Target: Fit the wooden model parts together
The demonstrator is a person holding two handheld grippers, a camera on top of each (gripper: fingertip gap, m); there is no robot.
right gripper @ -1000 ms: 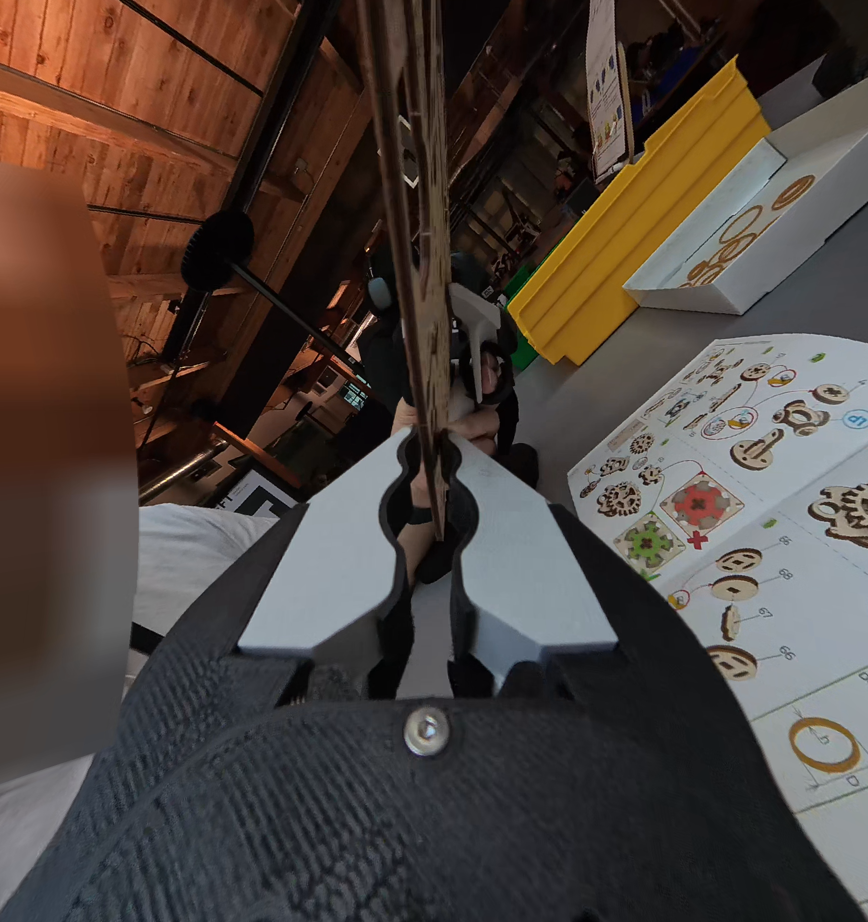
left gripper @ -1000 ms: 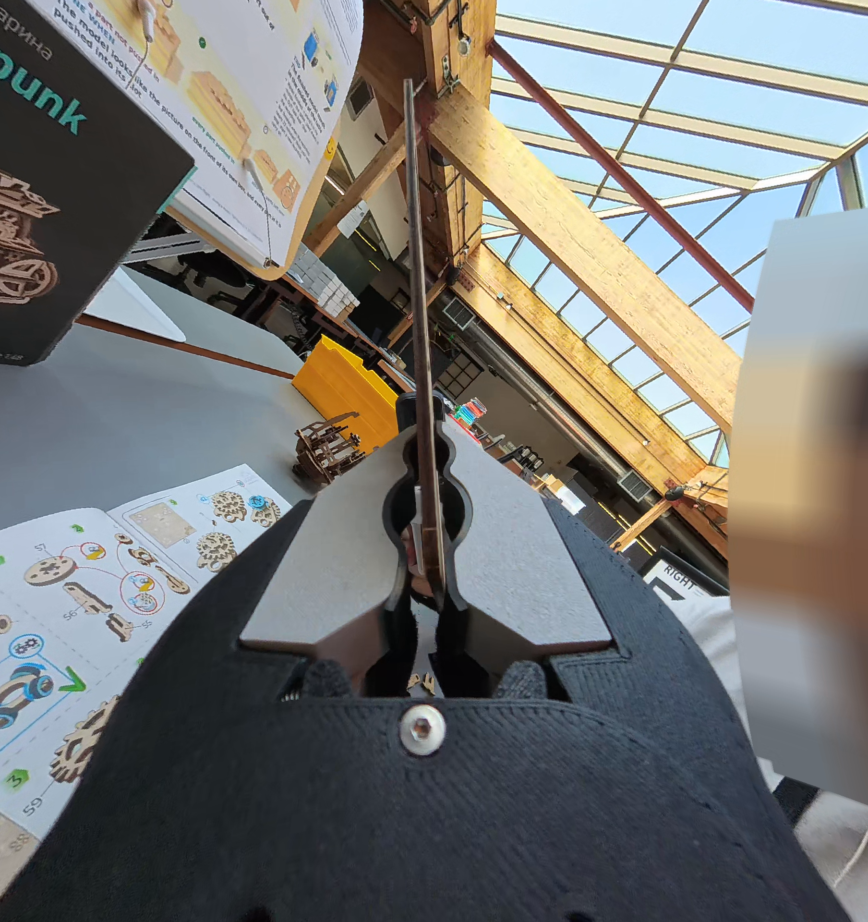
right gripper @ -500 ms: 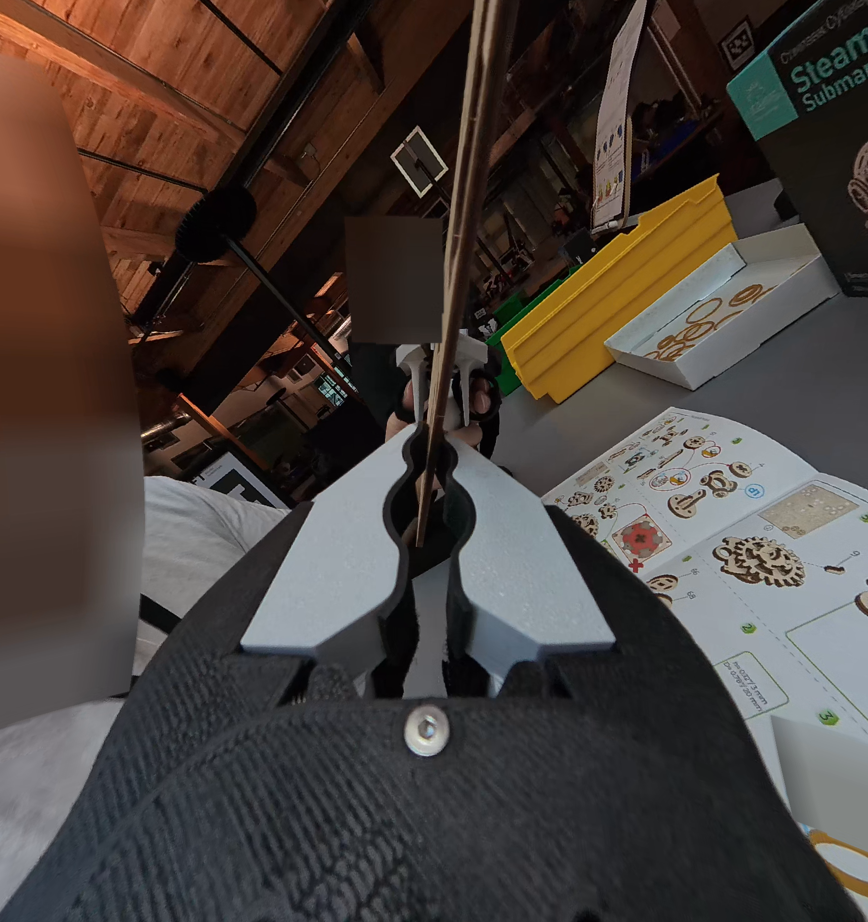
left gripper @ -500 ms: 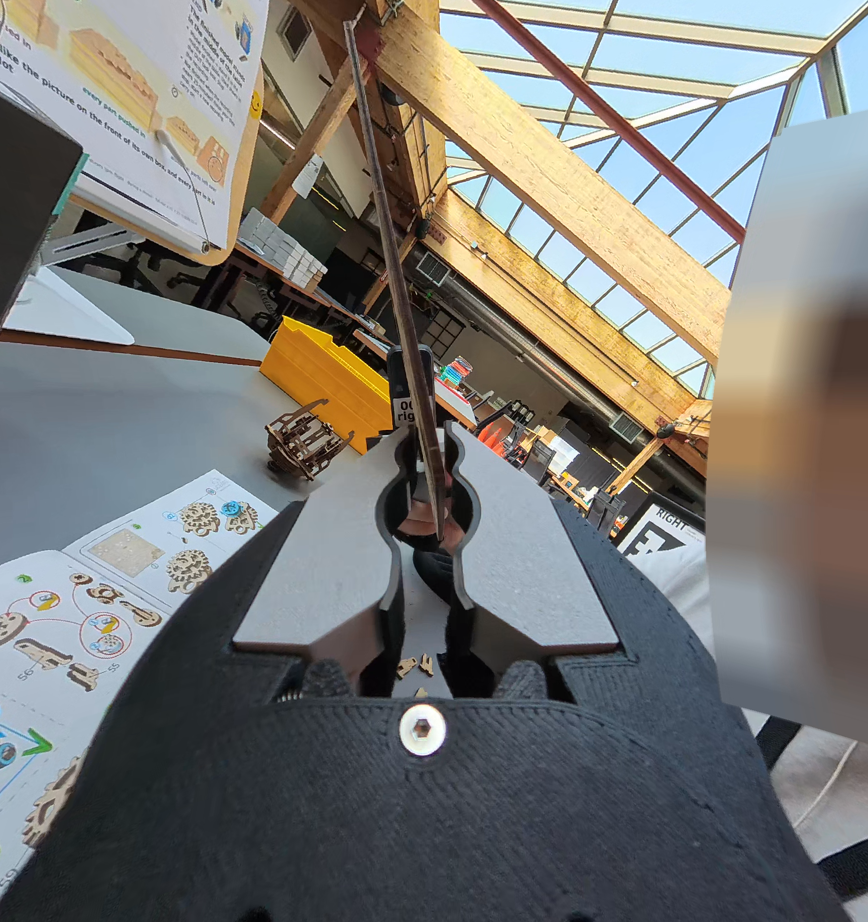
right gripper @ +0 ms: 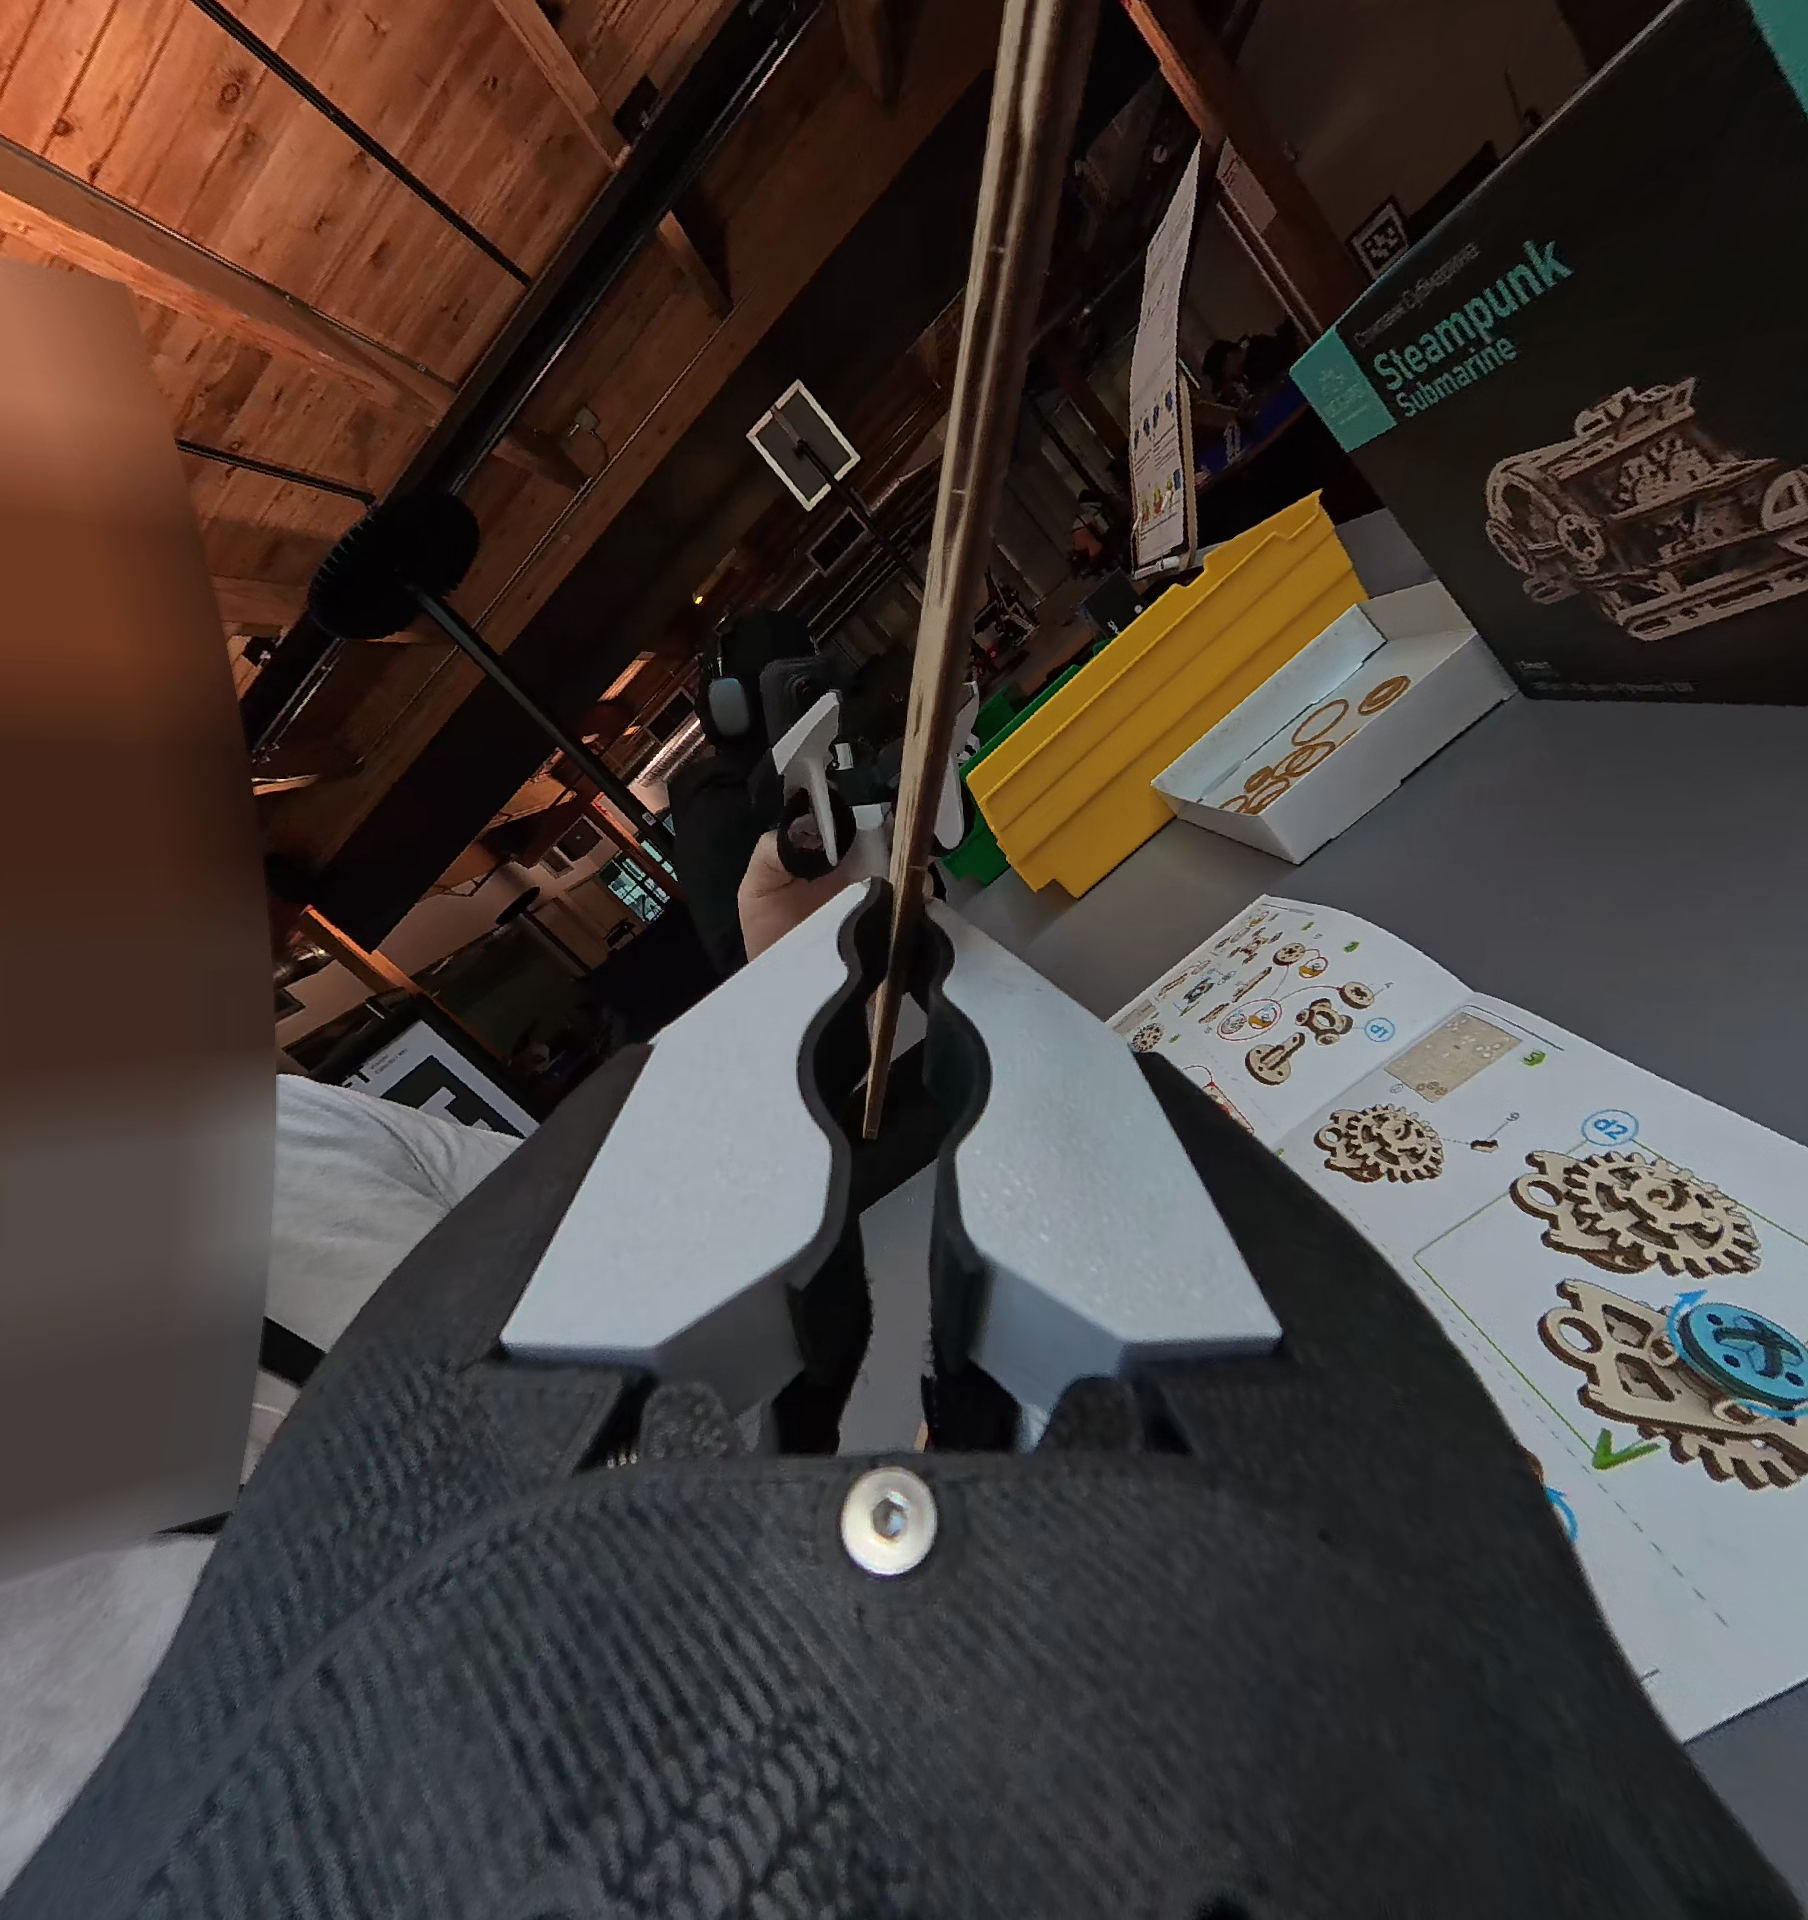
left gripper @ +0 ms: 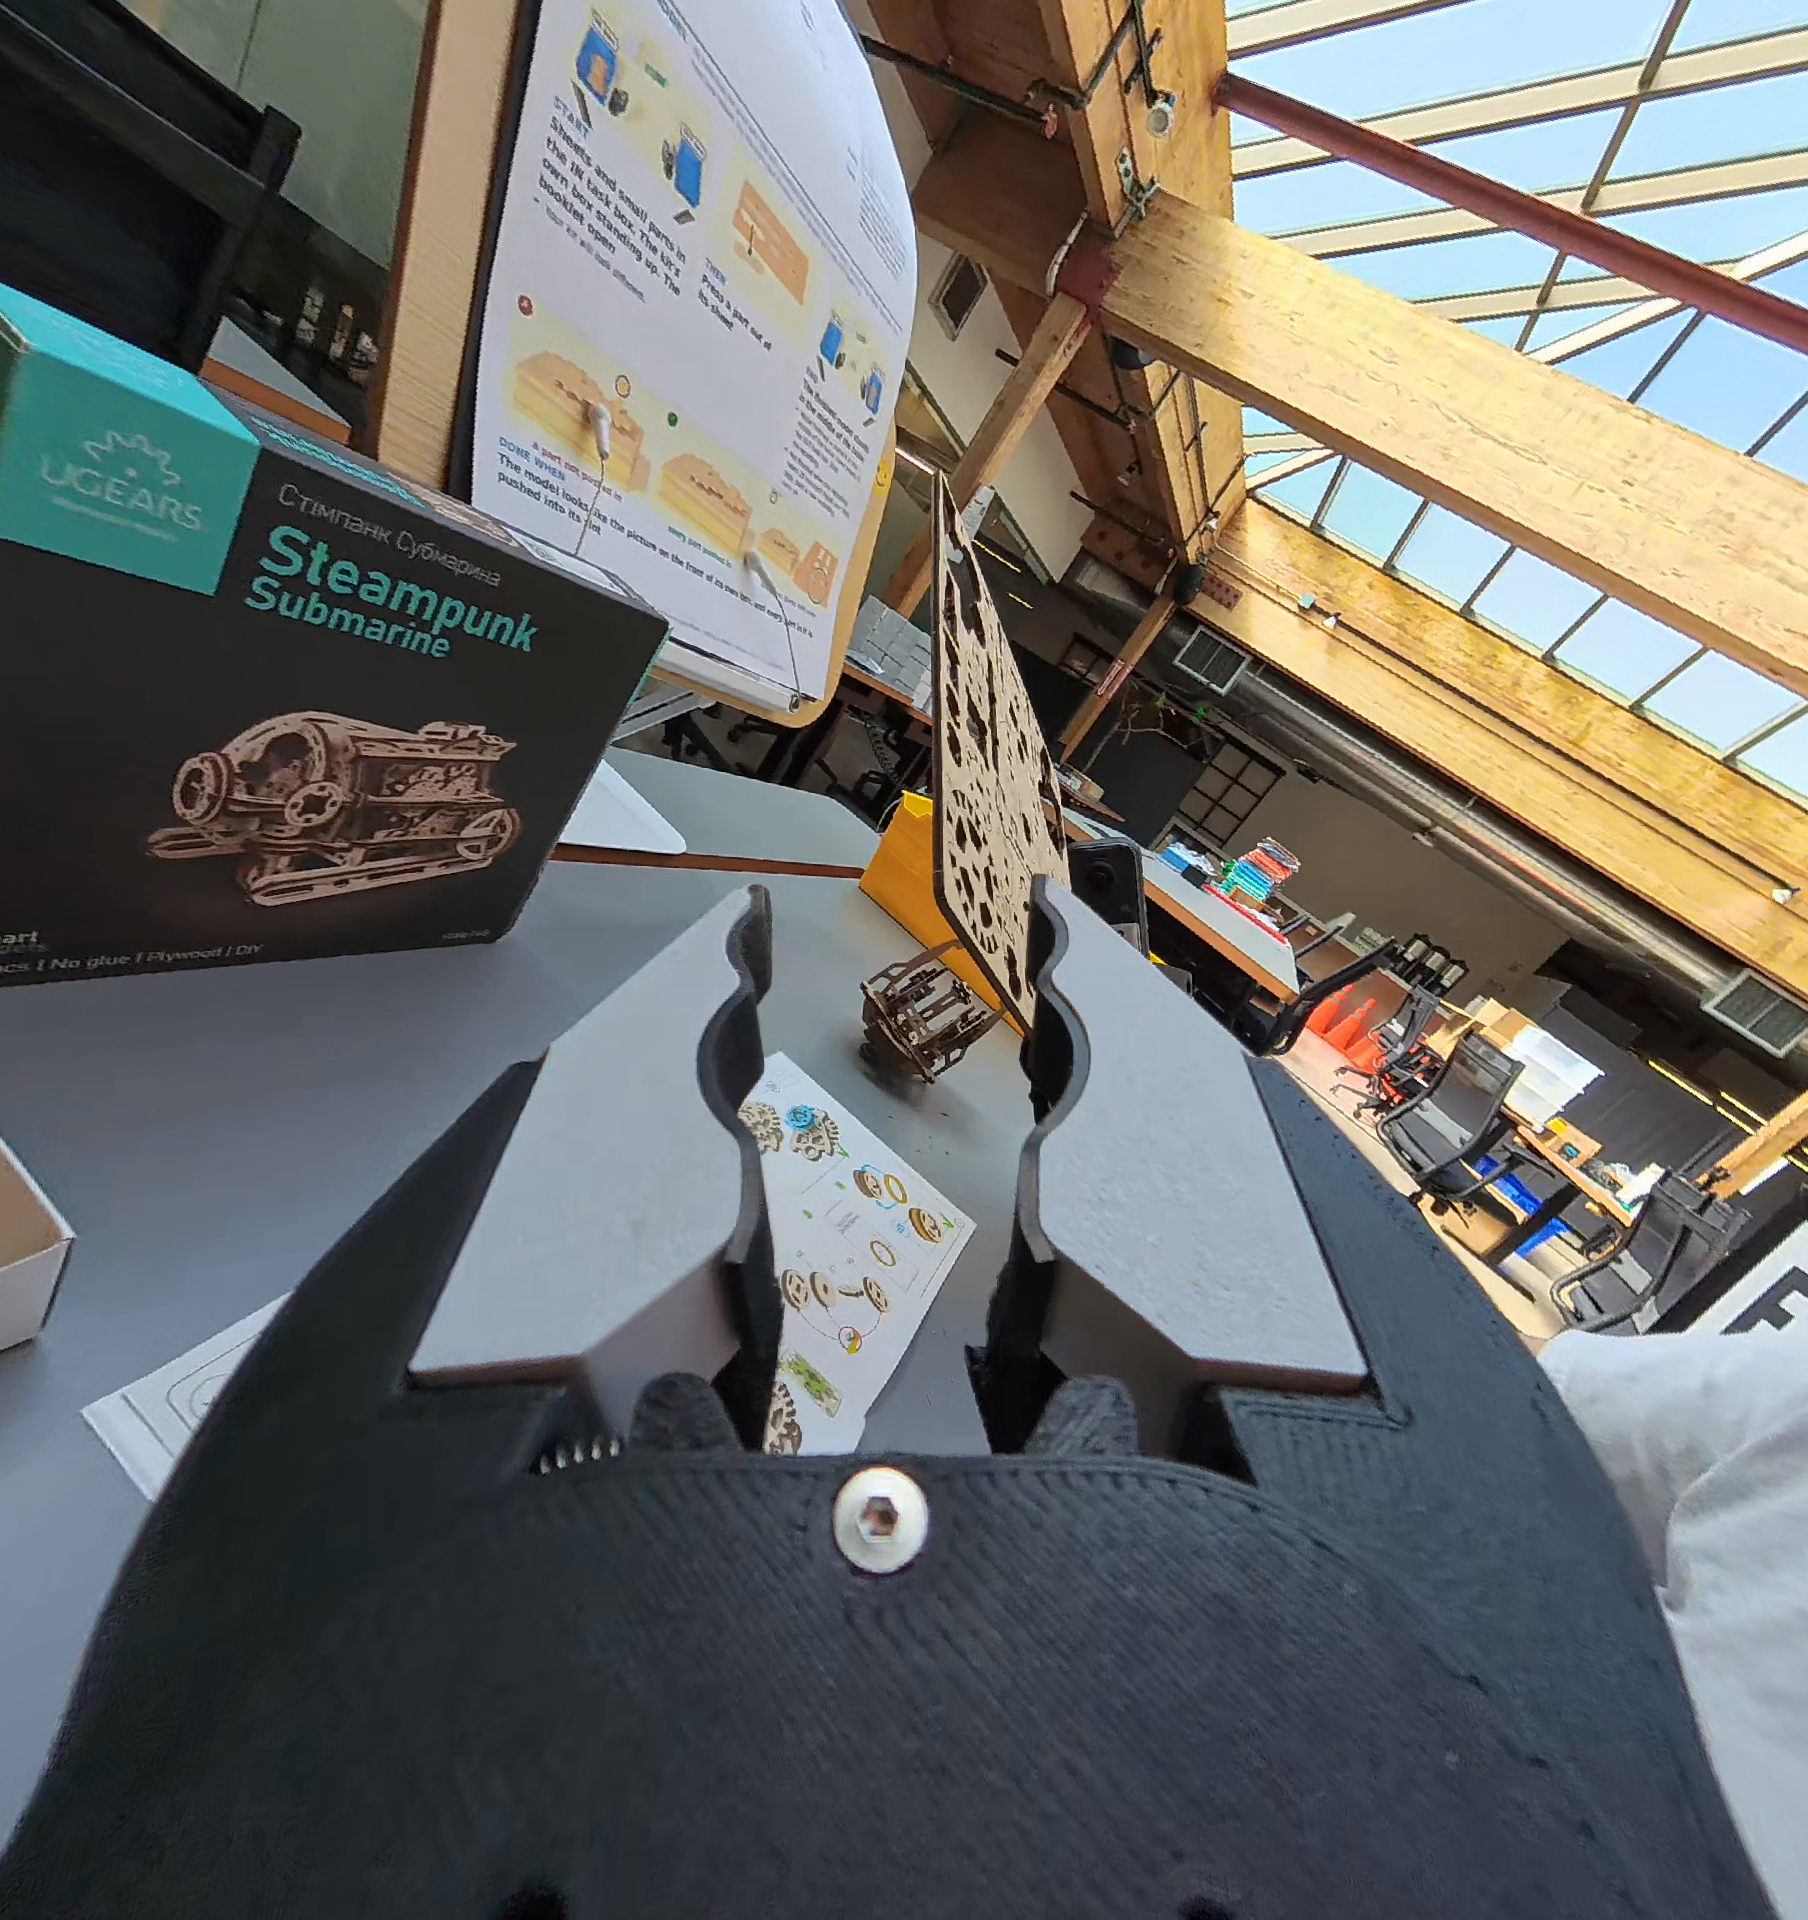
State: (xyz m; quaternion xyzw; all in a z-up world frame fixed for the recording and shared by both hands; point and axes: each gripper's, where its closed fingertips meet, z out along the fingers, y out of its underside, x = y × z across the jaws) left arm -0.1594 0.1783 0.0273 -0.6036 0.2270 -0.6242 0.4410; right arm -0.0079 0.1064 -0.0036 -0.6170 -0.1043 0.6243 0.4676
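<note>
The right gripper [right gripper: 895, 935] is closed on the lower edge of a thin wooden parts sheet [right gripper: 967, 499], which stands nearly upright and rises out of the pinch toward the ceiling, seen edge-on in the right wrist view. In the left wrist view the same laser-cut sheet [left gripper: 988, 727] shows its perforated face, tilted slightly and standing just past the right-hand finger [left gripper: 1139, 1143] of the left gripper [left gripper: 895, 925]; whether it touches that finger cannot be told. The left gripper is spread wide with nothing between its fingers, and it shows farther off in the right wrist view, behind the sheet. Taking the open instruction booklet [left gripper: 858, 1236] on the grey table [left gripper: 204, 1101] as landmark: a small, partly built wooden model [left gripper: 921, 1013] sits on the table just beyond the booklet's far corner, and a yellow bin [left gripper: 905, 862] lies behind that model. The dark kit box [left gripper: 256, 727] stands upright beyond the booklet to the left, with a propped instruction board [left gripper: 692, 343] behind it. In the right wrist view a white tray [right gripper: 1326, 738] holding round wooden pieces lies beyond the booklet [right gripper: 1502, 1195], between the yellow bin [right gripper: 1160, 727] and the kit box [right gripper: 1627, 416].
</note>
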